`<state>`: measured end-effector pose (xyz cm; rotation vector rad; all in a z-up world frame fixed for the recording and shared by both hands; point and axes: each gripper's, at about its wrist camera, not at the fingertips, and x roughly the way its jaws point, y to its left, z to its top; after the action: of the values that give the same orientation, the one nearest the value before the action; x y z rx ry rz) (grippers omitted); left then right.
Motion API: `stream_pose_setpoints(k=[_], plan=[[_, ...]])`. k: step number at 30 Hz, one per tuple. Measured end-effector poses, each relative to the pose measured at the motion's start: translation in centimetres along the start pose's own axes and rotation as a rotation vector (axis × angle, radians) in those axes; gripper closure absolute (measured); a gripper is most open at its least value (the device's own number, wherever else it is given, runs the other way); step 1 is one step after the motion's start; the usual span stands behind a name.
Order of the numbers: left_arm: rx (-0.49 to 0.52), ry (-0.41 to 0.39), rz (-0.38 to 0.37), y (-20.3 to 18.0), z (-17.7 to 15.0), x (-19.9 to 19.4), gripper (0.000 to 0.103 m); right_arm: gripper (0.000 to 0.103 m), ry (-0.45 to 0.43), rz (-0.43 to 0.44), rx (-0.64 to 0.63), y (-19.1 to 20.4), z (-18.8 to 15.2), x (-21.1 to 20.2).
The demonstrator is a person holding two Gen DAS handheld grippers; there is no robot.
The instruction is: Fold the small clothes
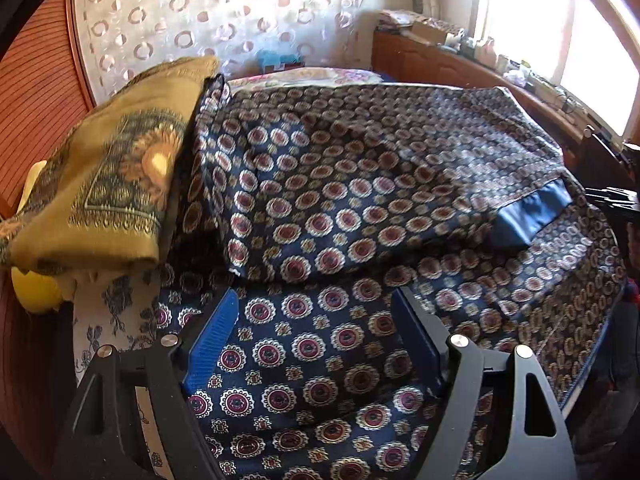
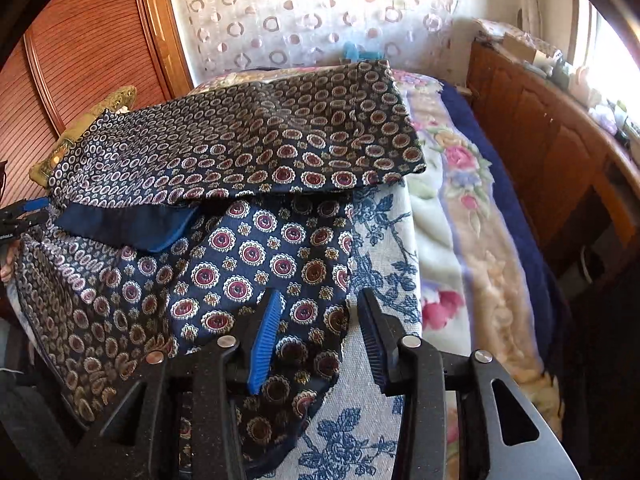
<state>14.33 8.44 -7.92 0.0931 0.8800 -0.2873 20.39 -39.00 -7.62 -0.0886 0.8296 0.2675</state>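
A navy garment with red-and-white medallions (image 1: pixel 320 208) lies spread on a floral-covered surface, its far part folded over toward me, with a plain blue hem band (image 1: pixel 532 216) showing. My left gripper (image 1: pixel 316 312) is open, its jaws wide apart over the near cloth. In the right wrist view the same garment (image 2: pixel 248 248) lies left of centre with the fold (image 2: pixel 260 140) behind it. My right gripper (image 2: pixel 320 308) is open over the garment's right edge, empty. The left gripper's tip (image 2: pixel 24 208) shows at the far left.
A folded mustard patterned cloth (image 1: pixel 104 184) lies at the left. The blue-floral white cover (image 2: pixel 384 256) and a flowered blanket (image 2: pixel 460 184) lie to the right. A wooden bed frame (image 2: pixel 552 152), a curtain (image 1: pixel 224 20) and a wooden wardrobe (image 2: pixel 80 48) surround the spot.
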Motion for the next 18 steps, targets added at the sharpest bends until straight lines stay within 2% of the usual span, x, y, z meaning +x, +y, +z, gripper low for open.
stream_pose_setpoints(k=[3,4,5,8,11,14,15,18], plan=[[-0.005,0.009,0.019,0.1,-0.2,0.5,0.023,0.083,-0.005,-0.009,-0.039,0.7,-0.1,0.2],[-0.002,0.009,0.025,0.1,-0.3,0.5,0.022,0.096,-0.005,-0.013,-0.058,0.9,-0.1,0.2],[-0.001,0.009,0.024,0.1,-0.3,0.5,0.021,0.099,-0.001,-0.009,-0.068,1.2,0.0,0.5],[0.0,0.012,0.032,0.1,-0.4,0.5,0.018,0.101,0.016,-0.036,-0.086,1.5,-0.6,0.2],[-0.014,0.024,0.039,0.3,-0.2,1.1,0.009,0.101,0.021,-0.062,-0.067,0.6,-1.3,-0.4],[-0.014,0.03,0.043,0.4,-0.2,1.2,0.005,0.101,0.017,-0.038,-0.042,-0.1,-1.6,-0.6],[-0.014,0.034,0.046,0.4,-0.2,1.3,0.0,0.101,0.015,-0.032,-0.035,-0.1,-1.6,-0.5],[-0.016,0.038,0.048,0.4,-0.2,1.4,0.0,0.101,0.013,-0.038,-0.044,0.3,-1.6,-0.6]])
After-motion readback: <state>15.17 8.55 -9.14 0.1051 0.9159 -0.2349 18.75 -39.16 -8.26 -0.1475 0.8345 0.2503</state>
